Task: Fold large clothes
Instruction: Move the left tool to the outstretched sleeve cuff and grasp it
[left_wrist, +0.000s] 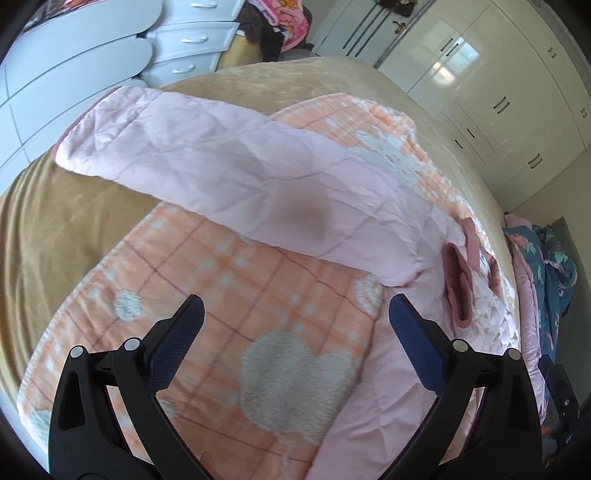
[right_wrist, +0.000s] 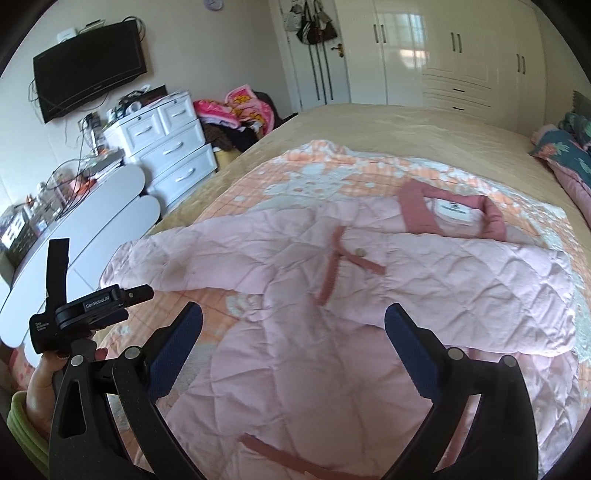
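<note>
A pale pink quilted jacket (right_wrist: 303, 347) with dusty-rose trim lies spread on the bed, its collar (right_wrist: 417, 214) and white label toward the headboard. One sleeve (left_wrist: 207, 162) stretches out to the left over an orange plaid blanket (left_wrist: 229, 295) with white hearts. My left gripper (left_wrist: 295, 321) hovers open above the blanket beside the jacket's edge, nothing between its fingers. My right gripper (right_wrist: 293, 328) is open above the jacket's body. The left gripper's housing (right_wrist: 85, 314) and the person's hand (right_wrist: 40, 384) show at the lower left of the right wrist view.
The bed (right_wrist: 369, 125) has a tan cover. White drawers (right_wrist: 173, 147), a curved white desk (right_wrist: 88, 214) and a wall TV (right_wrist: 88, 62) stand to the left. Clothes are piled (right_wrist: 236, 110) past the bed's foot. White wardrobes (right_wrist: 461, 55) line the far wall. Floral bedding (right_wrist: 569, 155) lies at right.
</note>
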